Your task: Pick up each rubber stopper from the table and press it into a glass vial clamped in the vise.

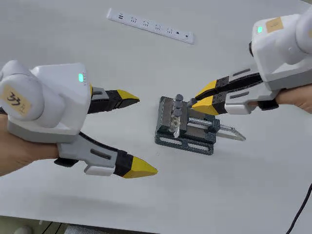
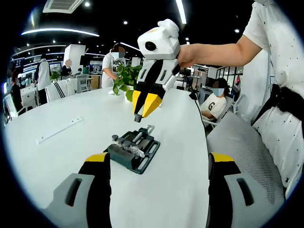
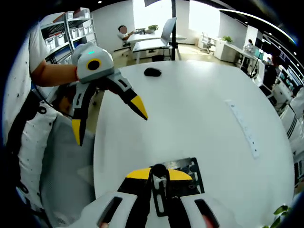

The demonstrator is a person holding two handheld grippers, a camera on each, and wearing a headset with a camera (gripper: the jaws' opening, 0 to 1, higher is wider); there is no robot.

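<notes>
A dark metal vise (image 1: pixel 187 131) sits mid-table with a clear glass vial (image 1: pixel 174 123) clamped in its jaws. Just above the vise's far side, my right gripper (image 1: pixel 196 101) is shut on a small dark grey rubber stopper (image 1: pixel 191 102). In the right gripper view the stopper (image 3: pixel 159 169) is pinched between the yellow tips of the right gripper (image 3: pixel 159 174), with the vise (image 3: pixel 192 172) below. My left gripper (image 1: pixel 139 134) is wide open and holds nothing, a hand's width left of the vise. The left gripper view shows the left gripper (image 2: pixel 156 159), the vise (image 2: pixel 133 149) and the right gripper (image 2: pixel 144 105) holding the stopper (image 2: pixel 137 118).
A white power strip (image 1: pixel 148 25) lies at the table's far side. A black cable (image 1: pixel 300 209) crosses the near right corner. A computer mouse (image 3: pixel 153 71) rests far across the table. A potted plant (image 2: pixel 126 80) and several people stand beyond it.
</notes>
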